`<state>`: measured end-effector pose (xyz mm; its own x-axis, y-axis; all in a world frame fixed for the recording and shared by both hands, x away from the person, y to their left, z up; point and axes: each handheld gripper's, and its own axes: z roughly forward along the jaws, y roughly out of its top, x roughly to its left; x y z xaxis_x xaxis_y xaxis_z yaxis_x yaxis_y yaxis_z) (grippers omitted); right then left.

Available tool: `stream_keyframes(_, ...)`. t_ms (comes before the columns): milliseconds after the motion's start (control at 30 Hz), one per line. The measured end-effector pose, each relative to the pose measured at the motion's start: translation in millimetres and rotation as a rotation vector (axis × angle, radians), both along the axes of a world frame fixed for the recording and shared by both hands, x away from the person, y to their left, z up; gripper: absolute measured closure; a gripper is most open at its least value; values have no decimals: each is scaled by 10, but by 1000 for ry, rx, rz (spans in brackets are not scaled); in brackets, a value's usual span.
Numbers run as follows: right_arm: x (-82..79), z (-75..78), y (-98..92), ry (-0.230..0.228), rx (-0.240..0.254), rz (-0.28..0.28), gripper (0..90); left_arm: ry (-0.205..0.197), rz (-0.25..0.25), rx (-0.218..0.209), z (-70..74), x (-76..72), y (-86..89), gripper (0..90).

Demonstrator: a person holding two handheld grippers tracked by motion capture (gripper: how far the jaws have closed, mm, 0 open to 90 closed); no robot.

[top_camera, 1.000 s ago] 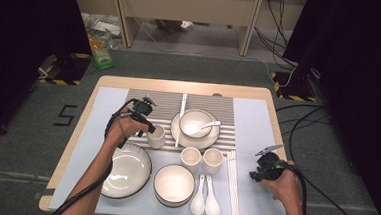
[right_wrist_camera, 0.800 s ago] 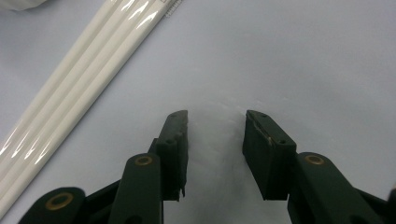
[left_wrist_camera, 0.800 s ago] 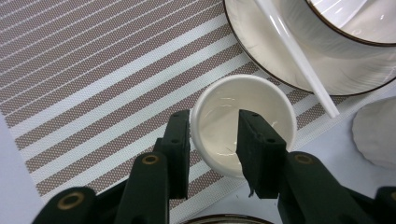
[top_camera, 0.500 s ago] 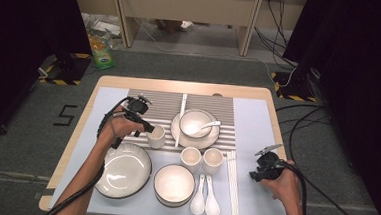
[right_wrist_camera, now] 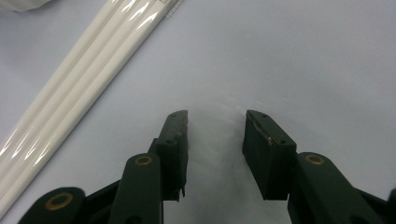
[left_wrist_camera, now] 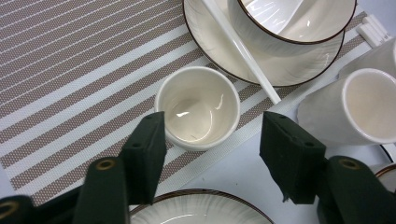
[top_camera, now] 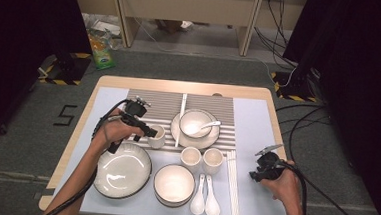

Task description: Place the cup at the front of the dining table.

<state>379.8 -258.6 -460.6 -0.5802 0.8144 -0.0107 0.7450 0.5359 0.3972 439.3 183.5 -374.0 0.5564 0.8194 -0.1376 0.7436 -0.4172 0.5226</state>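
tongs first, nearest me: my right gripper (top_camera: 254,172) rests low over the bare blue mat (right_wrist_camera: 289,56), jaws parted, nothing between them, white chopsticks (right_wrist_camera: 79,79) lying off to one side of it. my left gripper (left_wrist_camera: 212,140) sits above the small white cup (left_wrist_camera: 197,106); its jaws have just been opening, and now they stand wider than the cup, pads clear of its wall on both sides, so i have hold of nothing. the cup stands upright and empty on the near edge of the striped placemat (left_wrist_camera: 70,79), just past the rim of the big plate (left_wrist_camera: 201,210).

from above: big plate (top_camera: 123,169) at my near left, a bowl (top_camera: 174,184) beside it, two white spoons (top_camera: 205,201) next, then the chopsticks (top_camera: 233,185) running away from me. behind those, two more cups (top_camera: 202,160) side by side. the small white cup (top_camera: 156,136) sits left of them, at my left gripper's (top_camera: 149,131) tips. farther back, a bowl with a spoon (top_camera: 196,124) on a saucer, on the striped placemat (top_camera: 153,103). table (top_camera: 180,86) edge beyond.
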Motion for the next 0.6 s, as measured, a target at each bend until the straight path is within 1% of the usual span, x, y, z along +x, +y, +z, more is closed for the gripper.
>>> stream_keyframes(33, 0, 0, -3, 0, 1, 1, 597, -1, 1, -3, 1, -10, 7, 379)
stream_keyframes(133, -1, -2, -17, -5, 3, 8, 597, -7, -2, -36, 34, -44, 38, 357)
stream_keyframes(167, -6, -2, -14, 1, 8, 0, 597, -12, 3, -35, 45, -53, 47, 355)
stream_keyframes(233, -4, -1, -14, 1, 9, 2, 597, -18, 8, -26, 50, -68, 58, 318)
stream_keyframes(267, -1, -1, -15, -1, 4, 5, 596, -23, 12, -25, 44, -78, 60, 316)
stream_keyframes(367, -9, -4, -8, -7, 5, 0, 597, -29, 8, -22, 23, -103, 52, 290)
stream_keyframes(500, -16, -8, -19, -10, 12, -1, 596, -37, 3, -27, 15, -147, 35, 261)
stream_keyframes(600, -19, -8, -18, -11, 12, -3, 596, -54, -2, -37, 54, -195, 23, 239)
